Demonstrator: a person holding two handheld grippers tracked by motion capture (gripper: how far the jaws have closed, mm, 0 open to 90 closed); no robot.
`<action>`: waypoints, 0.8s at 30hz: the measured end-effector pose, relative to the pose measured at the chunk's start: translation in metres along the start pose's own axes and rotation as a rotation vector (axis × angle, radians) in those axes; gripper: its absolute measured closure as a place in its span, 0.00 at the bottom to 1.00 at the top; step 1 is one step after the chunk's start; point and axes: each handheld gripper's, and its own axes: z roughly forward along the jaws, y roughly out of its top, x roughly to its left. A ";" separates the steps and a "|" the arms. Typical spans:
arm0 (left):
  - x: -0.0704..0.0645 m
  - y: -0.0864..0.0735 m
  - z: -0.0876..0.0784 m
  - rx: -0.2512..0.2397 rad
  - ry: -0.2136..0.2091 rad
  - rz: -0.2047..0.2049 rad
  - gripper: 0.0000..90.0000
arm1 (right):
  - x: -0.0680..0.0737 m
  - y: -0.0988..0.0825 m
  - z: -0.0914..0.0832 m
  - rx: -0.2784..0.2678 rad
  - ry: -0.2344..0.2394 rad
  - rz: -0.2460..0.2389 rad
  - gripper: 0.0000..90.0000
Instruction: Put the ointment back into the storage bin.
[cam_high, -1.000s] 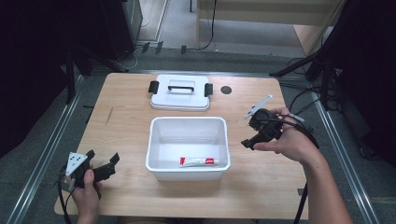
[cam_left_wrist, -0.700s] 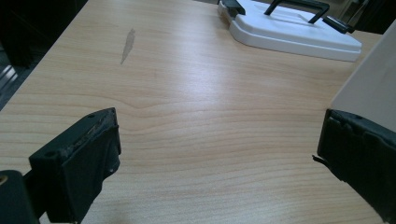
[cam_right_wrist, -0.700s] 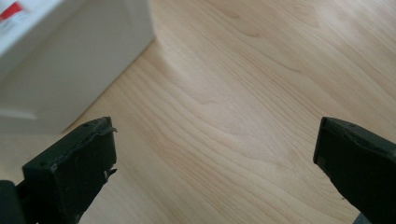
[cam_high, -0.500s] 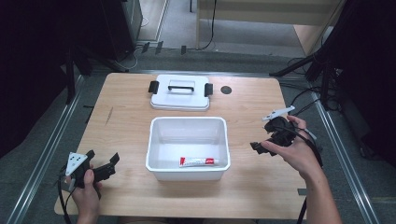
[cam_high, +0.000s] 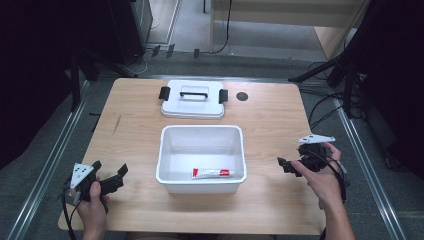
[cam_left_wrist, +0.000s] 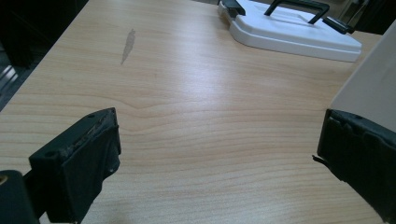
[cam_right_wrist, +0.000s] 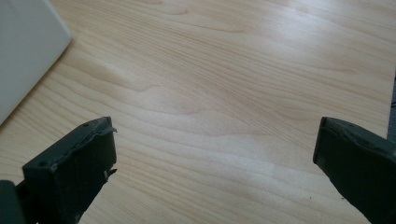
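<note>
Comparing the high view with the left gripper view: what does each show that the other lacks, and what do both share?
High view: the toothpaste tube lying in the white bin, and the right gripper, open and empty.
Left gripper view: a grey smear on the table, seen close.
Both: the white lid, the bin's wall, the open left gripper.

A flat table of light wood (cam_high: 270, 125), with a small dark round hole (cam_high: 242, 96) near the far edge and a thin grey mark (cam_high: 116, 124) on the left. On top, an open white plastic box (cam_high: 172, 177) in the middle, and just behind, a white plastic lid with black handle and clips (cam_high: 192, 100).
</note>
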 end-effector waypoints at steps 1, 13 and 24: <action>0.000 0.000 0.000 0.000 0.000 0.000 0.00 | -0.001 -0.004 0.000 -0.014 -0.004 0.011 0.00; 0.000 0.000 0.000 -0.001 0.001 0.001 0.00 | -0.011 -0.066 0.004 -0.117 -0.107 0.116 0.00; -0.001 0.000 0.000 -0.001 0.004 0.006 0.00 | -0.020 -0.109 -0.007 -0.187 -0.125 0.161 0.00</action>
